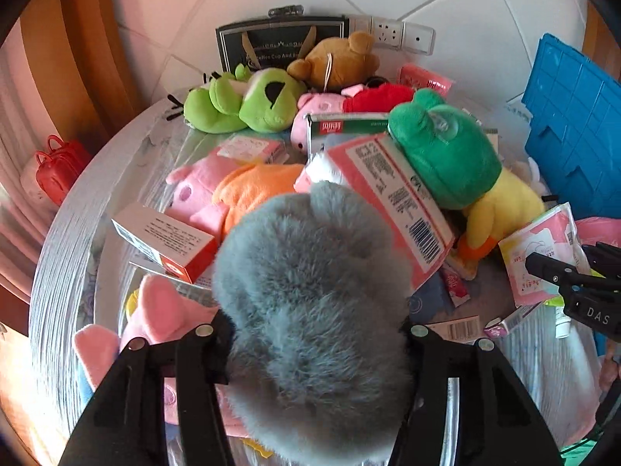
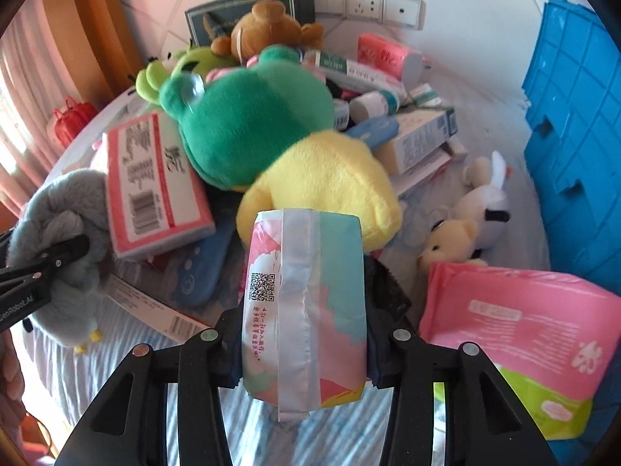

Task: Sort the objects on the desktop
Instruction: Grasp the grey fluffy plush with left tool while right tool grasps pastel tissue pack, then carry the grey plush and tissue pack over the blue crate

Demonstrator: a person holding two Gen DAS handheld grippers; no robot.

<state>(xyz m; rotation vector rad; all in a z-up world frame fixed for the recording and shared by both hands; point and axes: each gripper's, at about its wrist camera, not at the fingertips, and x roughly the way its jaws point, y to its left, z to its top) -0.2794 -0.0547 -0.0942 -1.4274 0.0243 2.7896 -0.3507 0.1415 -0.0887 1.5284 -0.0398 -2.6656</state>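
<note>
Grey fluffy plush toy [image 1: 310, 310] clamped in left hand-held gripper [image 1: 314, 334], tissue pack [image 2: 304, 310] gripped between right hand-held gripper [image 2: 304, 336] fingers

Fluffy grey plush [image 1: 314, 310] pinched upright; pastel tissue pack [image 2: 304, 310] (QR code showing) clamped lengthwise above table.

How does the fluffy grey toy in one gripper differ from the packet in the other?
The grey plush toy is furry, plain grey and bulges past the left gripper. The tissue packet is smooth, printed plastic, a flat-sided block in the right gripper. Both are clamped between black fingers.
</note>
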